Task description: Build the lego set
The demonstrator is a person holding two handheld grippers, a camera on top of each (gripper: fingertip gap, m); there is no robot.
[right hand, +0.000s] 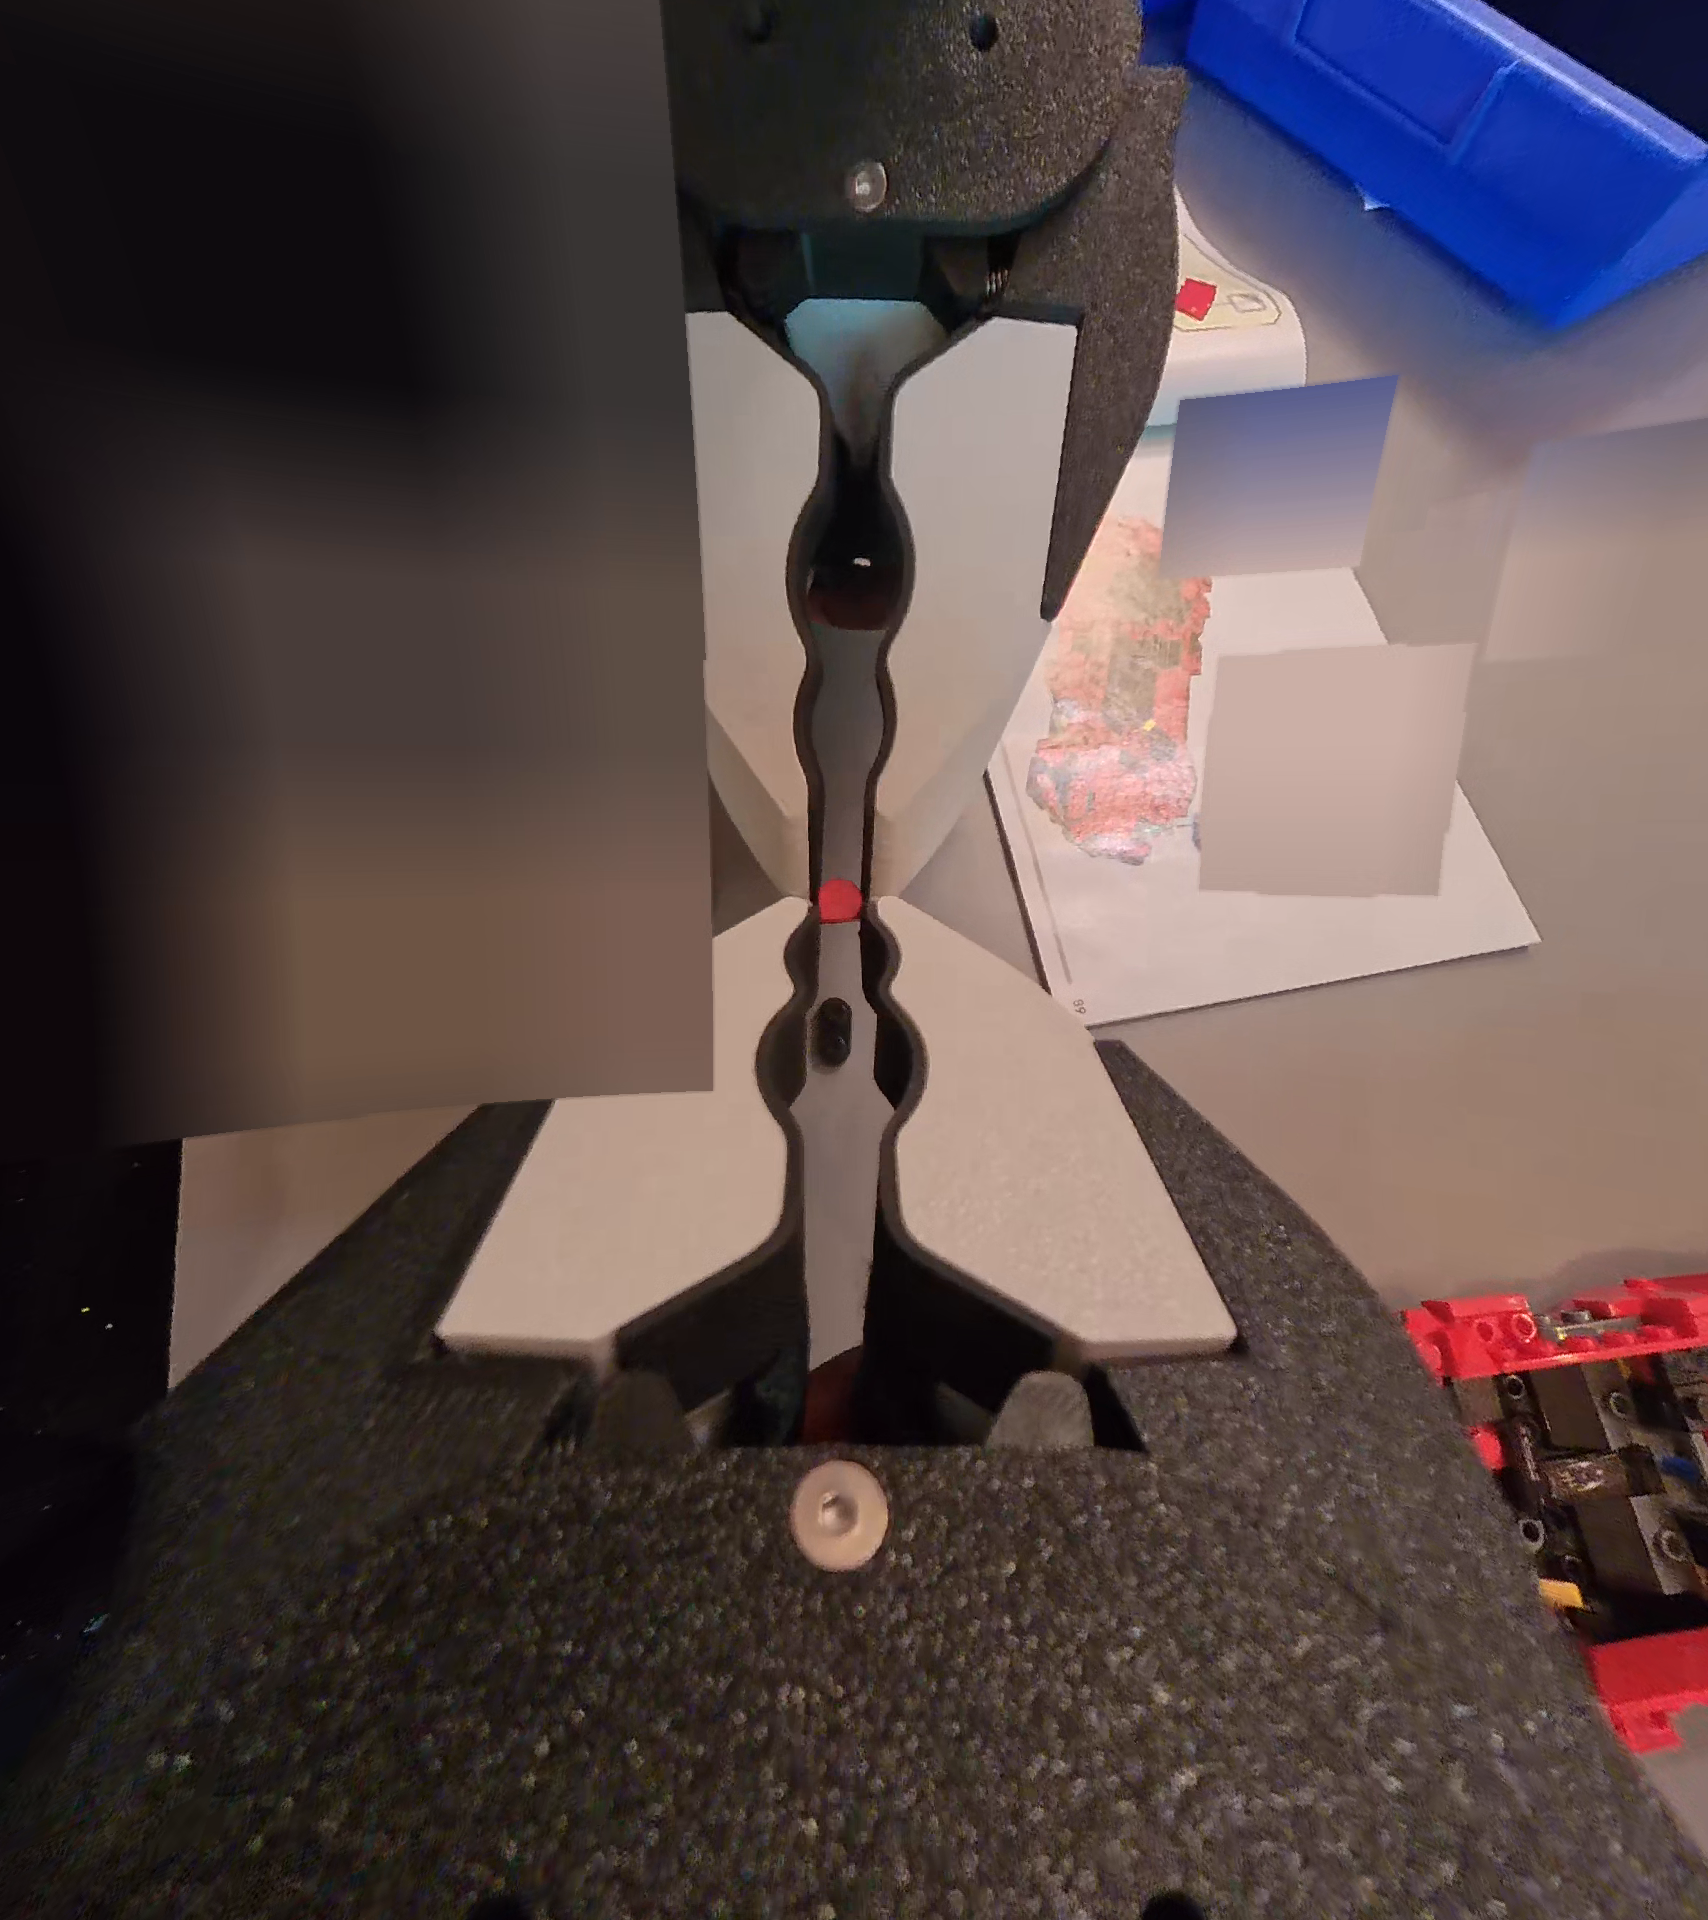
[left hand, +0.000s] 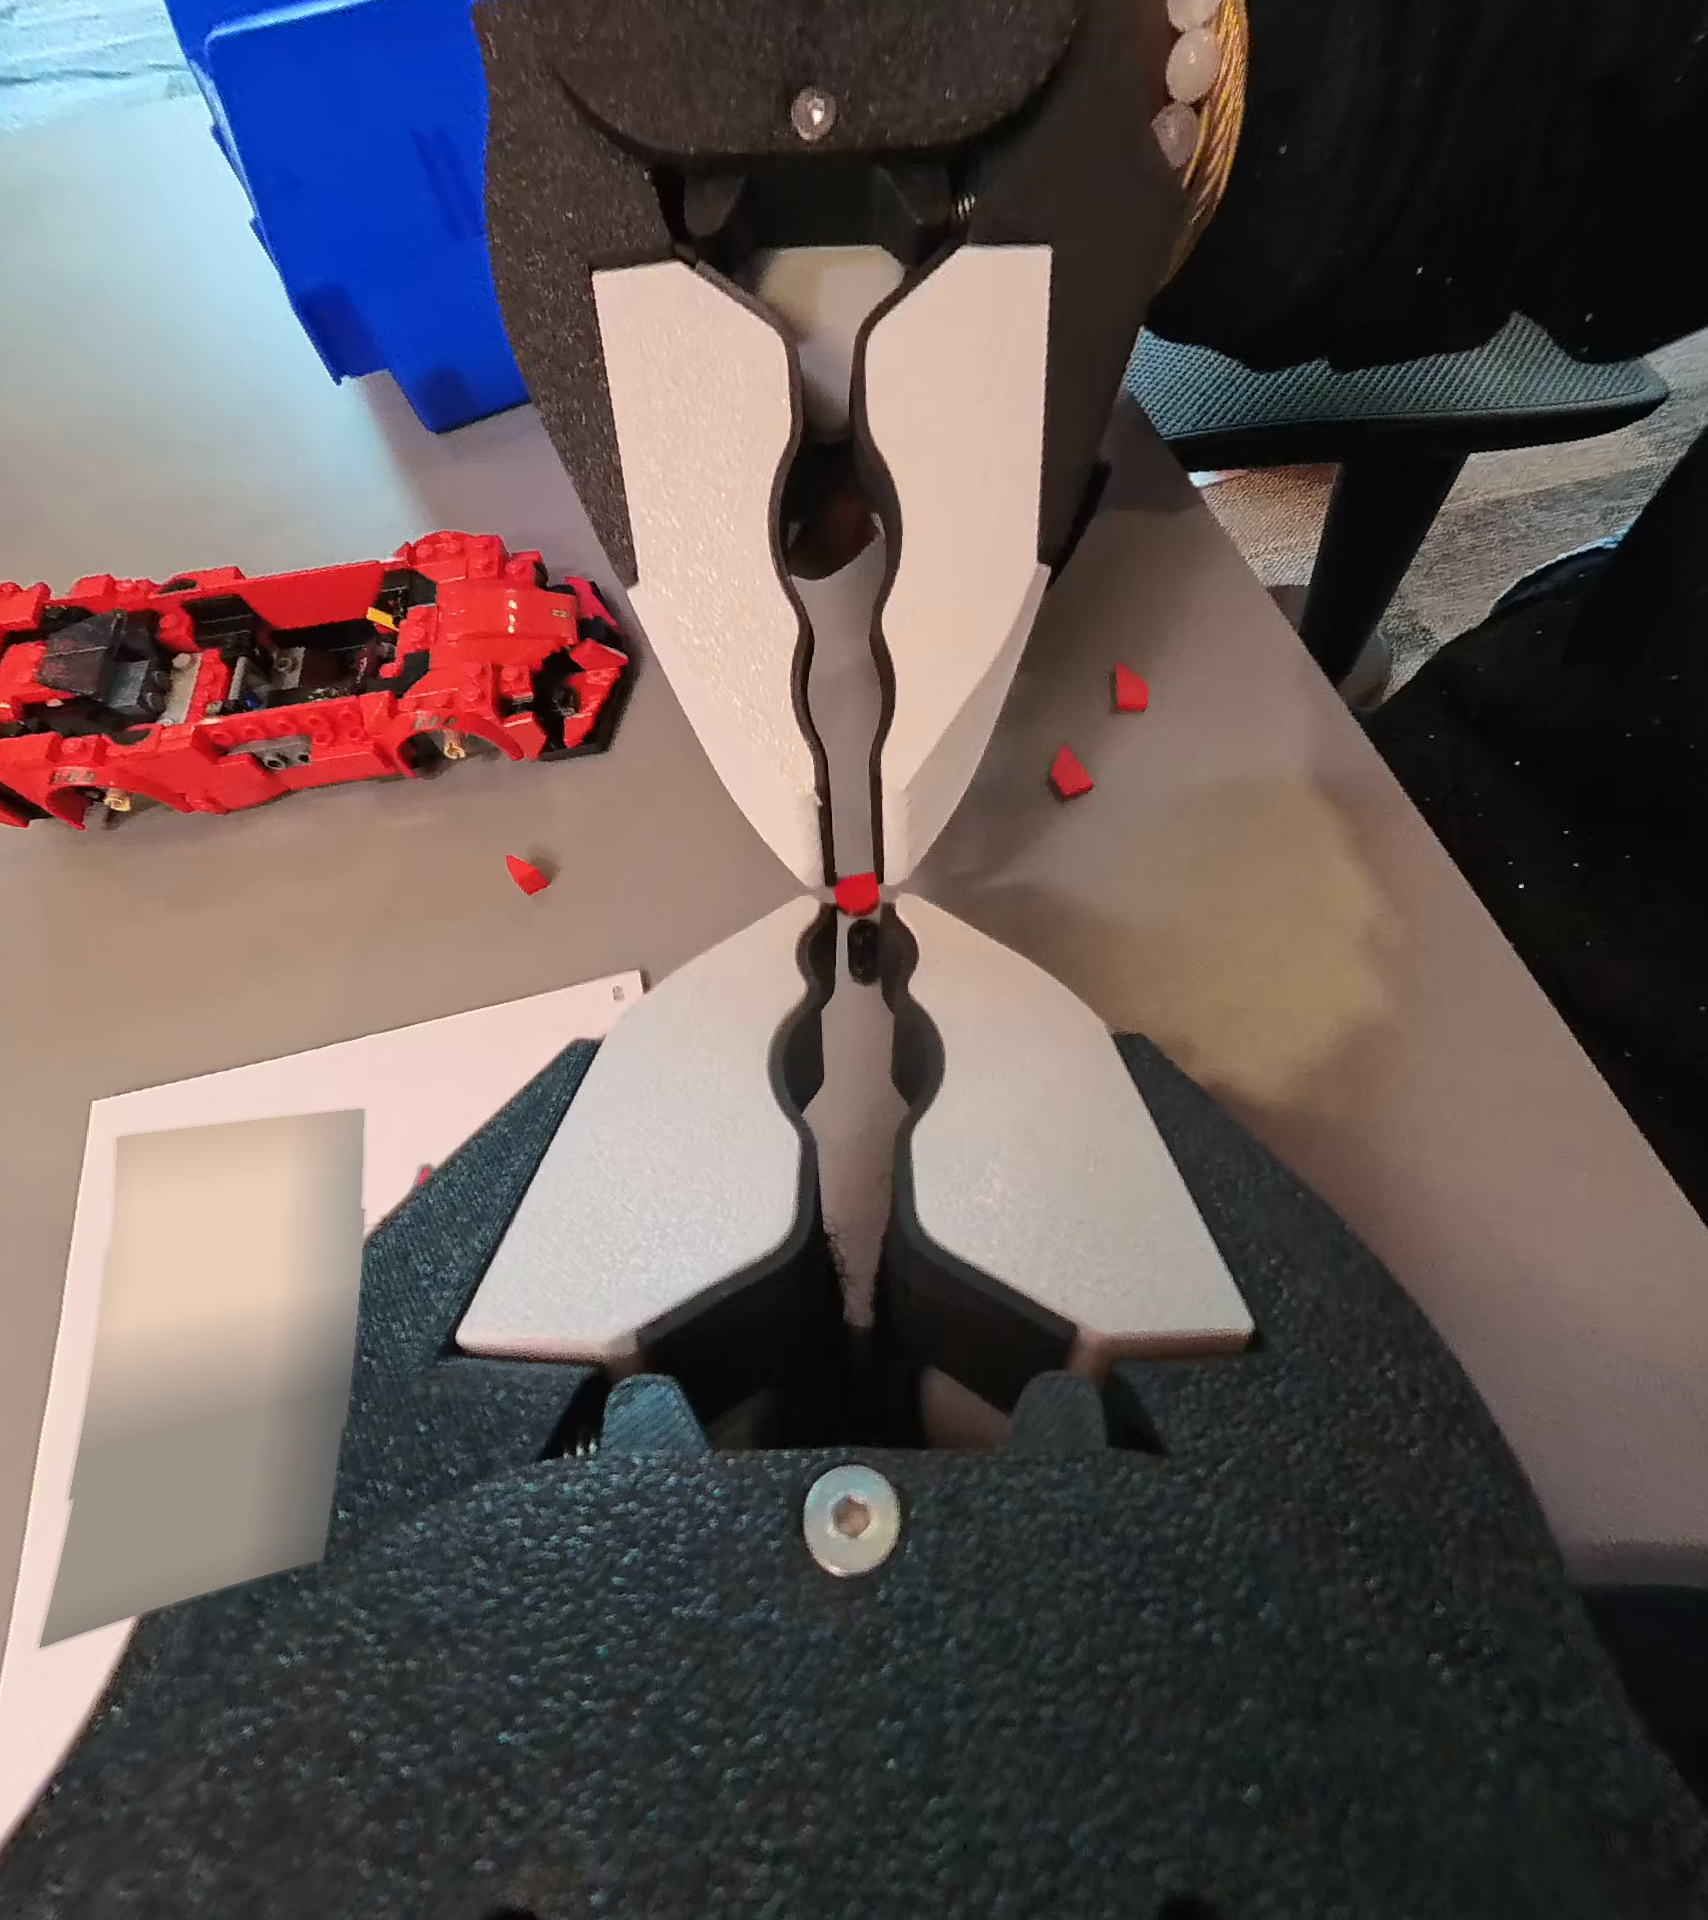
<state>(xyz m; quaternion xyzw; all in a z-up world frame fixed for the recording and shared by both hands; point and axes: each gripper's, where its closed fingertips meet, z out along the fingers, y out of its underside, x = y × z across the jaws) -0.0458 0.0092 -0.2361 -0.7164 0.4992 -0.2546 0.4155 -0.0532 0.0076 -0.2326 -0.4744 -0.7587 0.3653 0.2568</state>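
Observation:
My left gripper (left hand: 858, 918) and my right gripper (left hand: 852, 871) meet tip to tip above the grey table (left hand: 206, 935). Both are shut on one small red piece (left hand: 855, 891) held between all the tips. The right wrist view shows the same: my right gripper (right hand: 837, 925) below, my left gripper (right hand: 837, 878) above, the red piece (right hand: 837, 900) between them. A small black piece (left hand: 862, 951) shows through the finger gap, apparently on the table below. The part-built red car (left hand: 258, 675) lies to the left, roof open; it also shows in the right wrist view (right hand: 1639, 1455).
Three loose red slope pieces (left hand: 528, 875) (left hand: 1070, 774) (left hand: 1128, 689) lie on the table. A blue bin (left hand: 362, 208) stands at the back. The instruction booklet (left hand: 330, 1070) lies open near me. The table edge (left hand: 1452, 831) runs along the right, with a chair (left hand: 1401, 384) beyond. Left and right tips are no more than a few centimetres apart. The part-built red car (left hand: 258, 675) is about equally far from each gripper, around 20 cm. Look for it in the right wrist view (right hand: 1690, 1510) too.

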